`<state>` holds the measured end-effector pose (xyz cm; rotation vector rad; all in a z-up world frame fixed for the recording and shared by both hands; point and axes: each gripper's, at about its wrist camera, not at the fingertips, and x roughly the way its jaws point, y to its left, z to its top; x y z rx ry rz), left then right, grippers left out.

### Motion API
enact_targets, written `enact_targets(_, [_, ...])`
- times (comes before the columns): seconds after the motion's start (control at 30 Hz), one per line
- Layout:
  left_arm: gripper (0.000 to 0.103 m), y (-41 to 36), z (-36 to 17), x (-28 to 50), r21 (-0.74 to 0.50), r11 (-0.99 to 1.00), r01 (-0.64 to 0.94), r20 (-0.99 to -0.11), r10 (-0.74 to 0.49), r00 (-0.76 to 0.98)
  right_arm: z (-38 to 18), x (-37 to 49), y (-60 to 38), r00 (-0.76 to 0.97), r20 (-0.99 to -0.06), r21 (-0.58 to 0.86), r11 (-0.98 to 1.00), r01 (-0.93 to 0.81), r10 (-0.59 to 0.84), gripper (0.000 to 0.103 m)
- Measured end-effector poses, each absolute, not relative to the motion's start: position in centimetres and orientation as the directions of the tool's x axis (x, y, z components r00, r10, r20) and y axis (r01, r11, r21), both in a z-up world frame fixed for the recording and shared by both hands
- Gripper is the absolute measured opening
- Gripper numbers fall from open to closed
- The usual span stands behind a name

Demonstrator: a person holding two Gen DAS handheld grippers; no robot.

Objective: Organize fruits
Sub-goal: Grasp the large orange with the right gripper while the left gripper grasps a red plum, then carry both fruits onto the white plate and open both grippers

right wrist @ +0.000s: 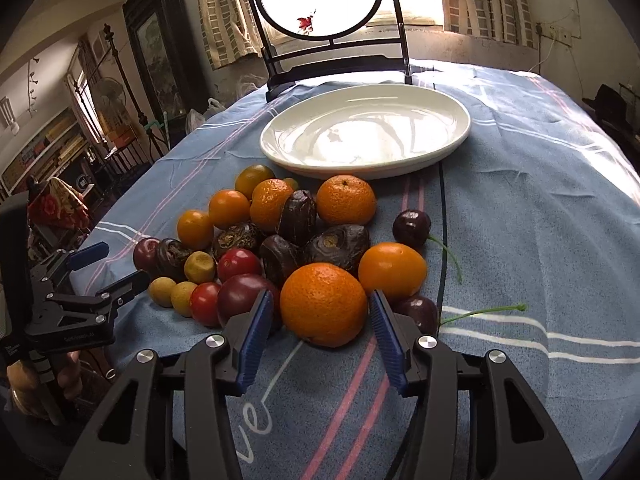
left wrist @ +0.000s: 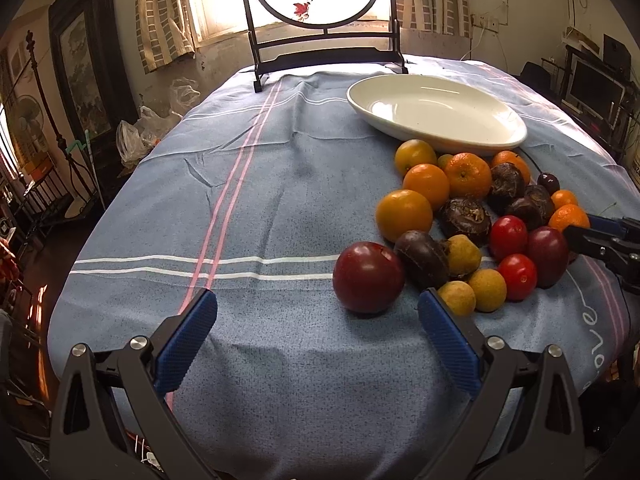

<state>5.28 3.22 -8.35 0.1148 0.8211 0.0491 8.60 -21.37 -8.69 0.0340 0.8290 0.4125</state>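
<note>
Bracketing the nearest mandarin (right wrist: 323, 305), the right gripper (right wrist: 321, 334) has its fingers spread just wider than the fruit, blue pads not touching it. Left gripper (left wrist: 317, 322) is spread wide over bare tablecloth (left wrist: 248, 184), holding nothing, a red plum (left wrist: 368, 277) just ahead. Fruit pile (right wrist: 280, 240) sits on the cloth, touching the near rim of the white plate (right wrist: 448, 152). Cloth lettering partly readable: "ve" in the right wrist view, "ove" in the left.

A glossy, smooth white ceramic-looking plate (right wrist: 448, 108) sits on matt woven blue cloth (left wrist: 280, 184), the mandarin (right wrist: 323, 304) has dimpled peel, and the gripper pads (left wrist: 448, 344) look ribbed blue plastic.
</note>
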Motion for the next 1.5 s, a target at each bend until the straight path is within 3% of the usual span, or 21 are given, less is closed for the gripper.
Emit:
enact_targets(0.27, [0.098,2.2,-8.7,6.0,0.187,0.982,0.04,-0.719,0.109,0.687,-6.7,6.3,-24.1,0.654,-0.62,0.275,0.901,-0.335,0.433,0.043])
enact_targets(0.47, [0.098,2.0,-9.2,6.9,0.232,0.966,0.114,-0.701,0.085,0.708,-6.2,5.4,-24.8,0.659,-0.616,0.272,0.902,-0.336,0.431,0.043])
enact_targets(0.53, [0.068,2.3,-9.6,7.1,0.198,0.968,0.155,-0.727,0.039,0.685,-6.3,5.2,-24.9,0.659,-0.616,0.274,0.901,-0.336,0.433,0.043])
enact_targets(0.57, [0.048,2.5,-9.7,7.1,0.148,0.969,0.196,-0.75,-0.019,0.661,-6.3,5.1,-25.0,0.659,-0.614,0.275,0.901,-0.337,0.434,0.043])
enact_targets(0.63, [0.038,2.7,-9.6,6.8,0.128,0.967,0.22,-0.75,-0.051,0.659,-6.1,5.1,-25.0,0.662,-0.611,0.274,0.9,-0.339,0.435,0.043])
enact_targets(1.13, [0.037,2.6,-5.4,5.2,0.044,0.965,0.257,-0.689,-0.157,0.707,-3.4,6.8,-26.6,0.696,-0.576,0.269,0.903,-0.334,0.429,0.043])
enact_targets(1.3, [0.038,0.2,-3.1,9.4,0.013,0.95,0.312,-0.685,-0.219,0.695,-1.4,11.5,-26.9,0.679,-0.59,0.277,0.9,-0.338,0.437,0.044])
enact_targets(1.5, [0.039,-3.3,-2.7,18.2,-0.022,0.941,0.337,-0.715,-0.251,0.653,-2.5,19.9,-26.0,0.609,-0.676,0.293,0.91,-0.295,0.415,0.044])
